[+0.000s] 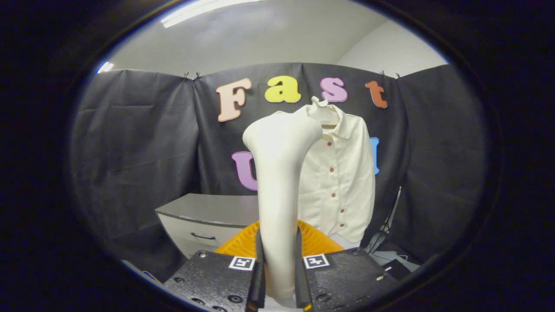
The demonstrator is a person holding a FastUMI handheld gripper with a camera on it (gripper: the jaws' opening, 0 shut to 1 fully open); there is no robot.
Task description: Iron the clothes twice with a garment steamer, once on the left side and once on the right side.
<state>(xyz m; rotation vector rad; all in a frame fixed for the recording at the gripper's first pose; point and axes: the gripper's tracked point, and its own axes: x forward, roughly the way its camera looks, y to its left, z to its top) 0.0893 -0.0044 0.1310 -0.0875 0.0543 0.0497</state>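
Gripper (279,277), lower centre of frame: I read both fingers (259,277) clamped on the white garment steamer (277,182), whose handle rises between them to a head at mid-frame. Beyond, right of centre, cream shirt (340,182) hangs on a hanger (320,106). Grey cabinet (204,216) stands lower left.

The gripper (279,277) jaws clamp the white garment steamer's (279,182) handle between them. Its head rises ahead, before a cream shirt (342,173) hanging beyond, right of a grey bench (208,210).
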